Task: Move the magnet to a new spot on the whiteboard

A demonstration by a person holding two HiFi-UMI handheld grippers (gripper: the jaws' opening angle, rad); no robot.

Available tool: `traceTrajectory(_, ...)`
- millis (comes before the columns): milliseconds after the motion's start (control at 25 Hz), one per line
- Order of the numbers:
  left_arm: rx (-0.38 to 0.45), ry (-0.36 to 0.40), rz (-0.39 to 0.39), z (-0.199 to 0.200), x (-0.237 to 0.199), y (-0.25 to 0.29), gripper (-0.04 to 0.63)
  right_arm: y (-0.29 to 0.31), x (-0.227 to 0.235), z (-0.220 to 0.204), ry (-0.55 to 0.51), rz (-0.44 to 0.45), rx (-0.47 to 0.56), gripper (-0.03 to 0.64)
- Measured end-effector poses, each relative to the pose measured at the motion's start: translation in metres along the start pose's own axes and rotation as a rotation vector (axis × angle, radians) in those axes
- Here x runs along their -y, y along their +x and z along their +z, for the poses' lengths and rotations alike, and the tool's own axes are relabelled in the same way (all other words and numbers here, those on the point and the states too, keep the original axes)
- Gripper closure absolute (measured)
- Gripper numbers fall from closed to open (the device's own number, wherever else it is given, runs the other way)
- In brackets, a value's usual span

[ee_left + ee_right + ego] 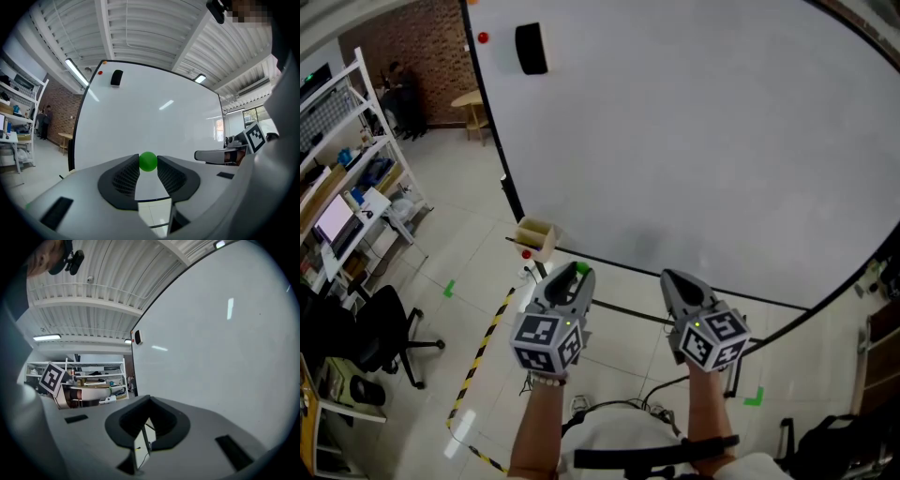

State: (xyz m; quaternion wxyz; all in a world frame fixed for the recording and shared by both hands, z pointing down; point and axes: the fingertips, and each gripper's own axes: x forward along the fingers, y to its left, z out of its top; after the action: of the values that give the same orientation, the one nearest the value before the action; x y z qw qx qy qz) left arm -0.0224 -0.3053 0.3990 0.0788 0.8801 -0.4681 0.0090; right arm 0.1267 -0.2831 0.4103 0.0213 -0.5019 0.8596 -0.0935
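Head view shows the whiteboard filling the upper right, with both grippers held low by its bottom edge and clear of its surface. The left gripper is clamped on the round green magnet at its jaw tips, while the right gripper hangs empty, jaws together. The carry step seems in hand; next the magnet must meet a bare patch of the whiteboard squarely before the jaws let go.
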Motion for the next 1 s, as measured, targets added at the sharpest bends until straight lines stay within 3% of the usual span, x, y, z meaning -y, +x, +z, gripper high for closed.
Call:
traceTrajectory(560, 0.030, 0.072, 0.015, 0.028, 0.000, 0.025, 0.476, -0.007, 0.011, 0.013, 0.030, -0.016, 0.038, 0.610)
traceTrajectory(1000, 0.189, 0.270, -0.013, 0.163, 0.014, 0.099, 0.476, -0.022, 0.046, 0.025, 0.002, -0.071, 0.055, 0.609)
